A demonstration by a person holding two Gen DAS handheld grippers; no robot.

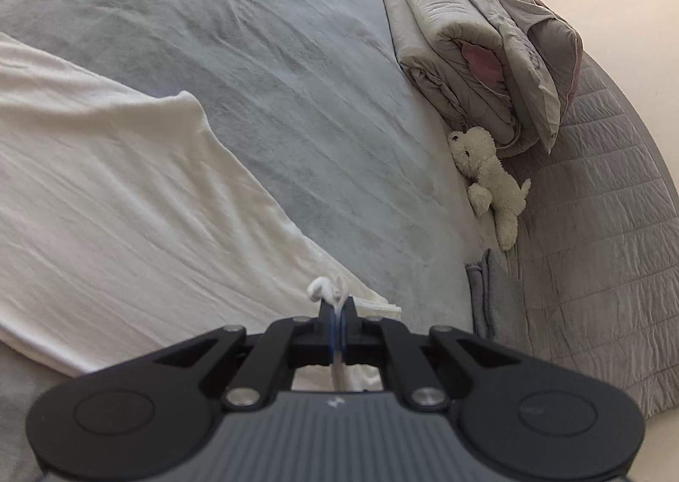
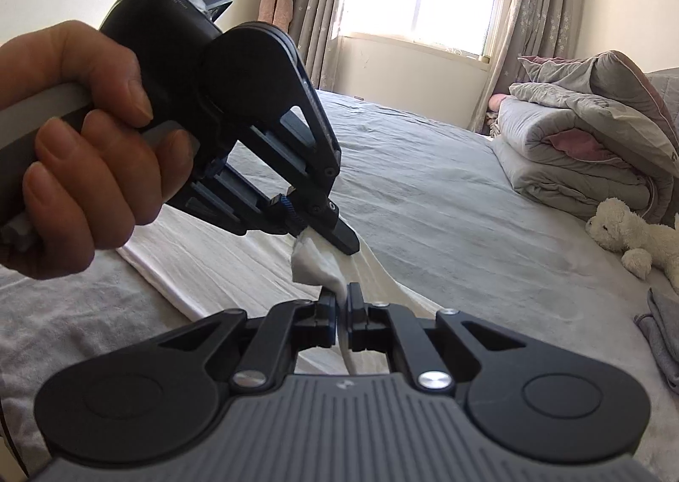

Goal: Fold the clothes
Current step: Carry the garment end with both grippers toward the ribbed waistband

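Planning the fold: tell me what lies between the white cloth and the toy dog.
Only bare grey sheet separates the white cloth from the toy dog, in both wrist views.

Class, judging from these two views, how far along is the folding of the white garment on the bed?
Done: the white garment lies spread on the bed. In hand: the left claw and right claw each pinch bunched fabric at one end, close together. Left: no finished fold shows; the fabric must be carried over and smoothed.
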